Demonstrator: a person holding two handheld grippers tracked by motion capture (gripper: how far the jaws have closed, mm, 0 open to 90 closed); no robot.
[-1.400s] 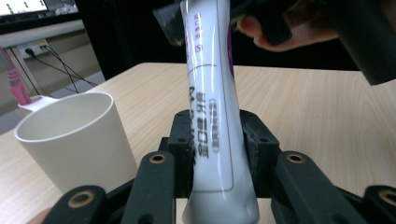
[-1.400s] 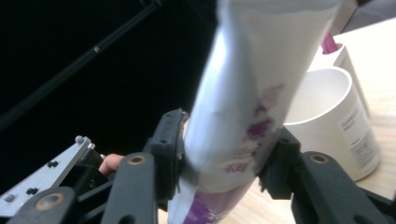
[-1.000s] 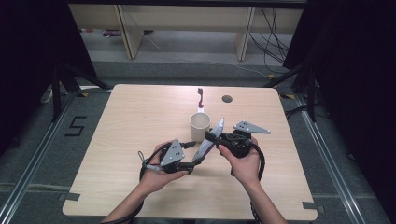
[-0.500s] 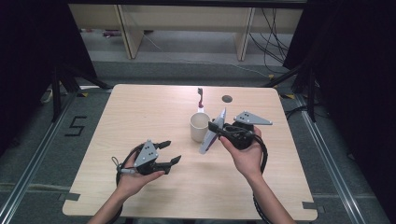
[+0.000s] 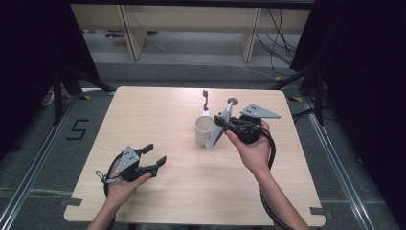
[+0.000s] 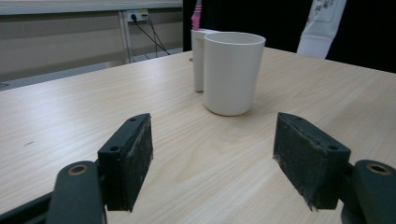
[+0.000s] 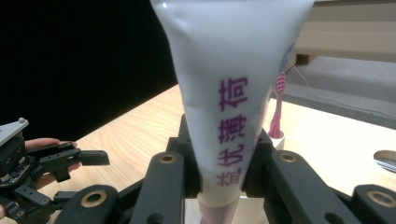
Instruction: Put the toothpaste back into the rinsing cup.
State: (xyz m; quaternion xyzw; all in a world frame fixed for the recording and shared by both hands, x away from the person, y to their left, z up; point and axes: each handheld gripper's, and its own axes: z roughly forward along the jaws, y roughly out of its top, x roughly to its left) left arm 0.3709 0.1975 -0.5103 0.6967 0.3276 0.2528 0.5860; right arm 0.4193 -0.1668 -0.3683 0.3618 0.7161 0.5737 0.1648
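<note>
Right tool (image 5: 221, 125) clenched on a white squeeze tube with purple lettering (image 5: 218, 129); in the right gripper view the tube (image 7: 229, 93) sits pinched between both black jaws near its lower end. In the high view the tube hangs tilted, lifted off the table, just beside the right side of a cream plastic cup (image 5: 204, 130).

Cup stands upright on the light wooden table (image 5: 158, 108), a little toward the far edge from centre. Behind it, near the far edge, a pink-handled toothbrush (image 5: 205, 98) stands upright in a small white holder (image 5: 206, 112).

Left tool (image 5: 154, 155) sits low near the near-left corner, well apart from the cup. Its jaws have just been opening and stand released, nothing between them; the left gripper view faces the cup (image 6: 232, 70) across bare table.
</note>
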